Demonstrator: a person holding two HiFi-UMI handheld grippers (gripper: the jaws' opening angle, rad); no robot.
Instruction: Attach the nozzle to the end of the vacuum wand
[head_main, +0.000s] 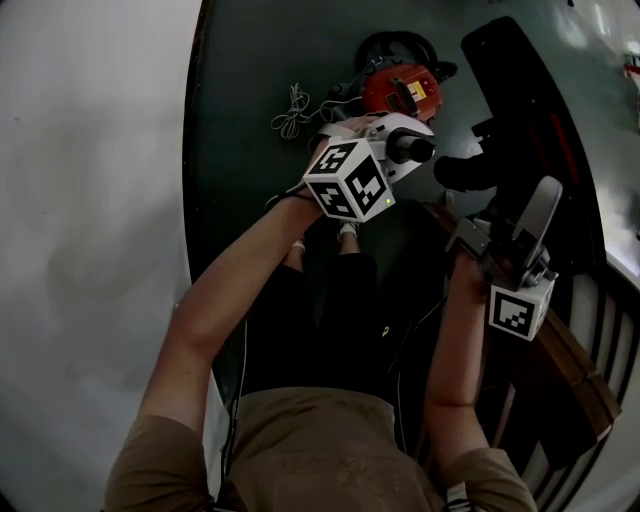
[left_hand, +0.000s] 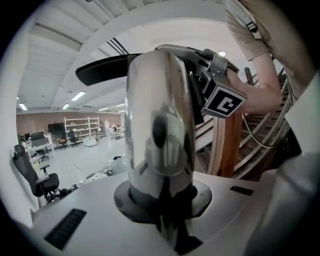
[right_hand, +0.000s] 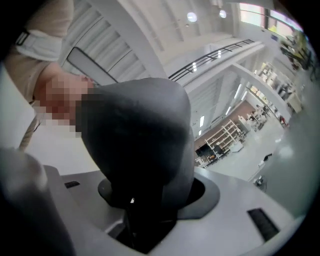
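The wand (left_hand: 160, 125) is a shiny chrome tube, mirror-bright, with dark reflections sliding over its curve. The left tongs (left_hand: 167, 230) are clamped on its near end, and it runs away from them towards the person's other hand. The nozzle (right_hand: 135, 145) is a dull dark-grey piece with a rounded hump, and the right tongs (right_hand: 137, 227) are closed tight on it. Both pieces are held up in the air in front of the person, close together. The right marker cube (left_hand: 225, 102) sits just beside the wand's far end, where a flat black piece (left_hand: 100, 70) juts out sideways.

Down on the dark floor (head_main: 250, 120) lie the red vacuum body (head_main: 400, 90) and a coiled white cord (head_main: 292, 112), well apart from the hands. A wooden stair rail (head_main: 565, 370) crowds the person's right side. On the left the dark floor ends in a straight edge against a pale stretch (head_main: 90, 200). Past the left tongs the hall floor (left_hand: 85, 160) runs wide to distant shelves.
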